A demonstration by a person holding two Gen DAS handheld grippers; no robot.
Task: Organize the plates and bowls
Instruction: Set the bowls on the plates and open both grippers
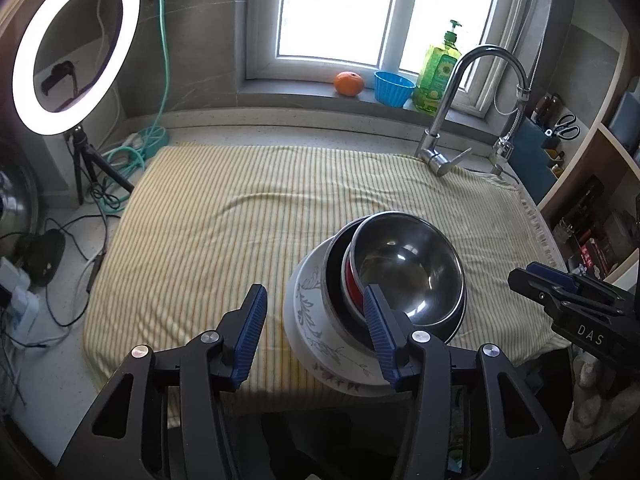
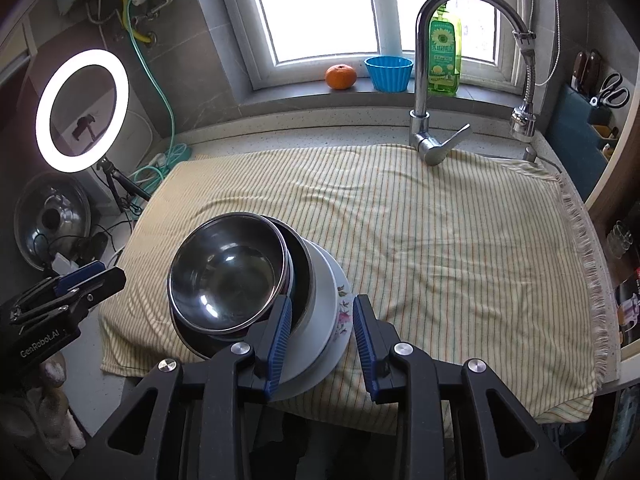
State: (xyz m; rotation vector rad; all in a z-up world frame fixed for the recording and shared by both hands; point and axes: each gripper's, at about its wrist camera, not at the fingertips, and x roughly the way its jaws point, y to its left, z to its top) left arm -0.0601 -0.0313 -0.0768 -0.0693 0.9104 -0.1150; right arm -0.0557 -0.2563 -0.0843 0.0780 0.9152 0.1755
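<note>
While both tongs stand released, the stack of bowls (image 1: 400,276) on the floral plate (image 1: 316,344) rests on the striped cloth (image 1: 240,216) at the surface's near edge. Left tongs (image 1: 316,328) and right tongs (image 2: 320,340) flank it, gripping nothing.

Black grippers (image 1: 316,332), ribbed blue fingers (image 2: 280,340), silver screws.

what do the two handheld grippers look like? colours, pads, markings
Both match: black angular frames with triangular cut-outs and round silver pivot bolts, each finger tipped with a ribbed blue pad. The left gripper reads "GenRobot.AI" in white on its side, seen from the right wrist view. The right gripper shows white "DAS" lettering in the left wrist view. No cables or sleeves are visible.
</note>
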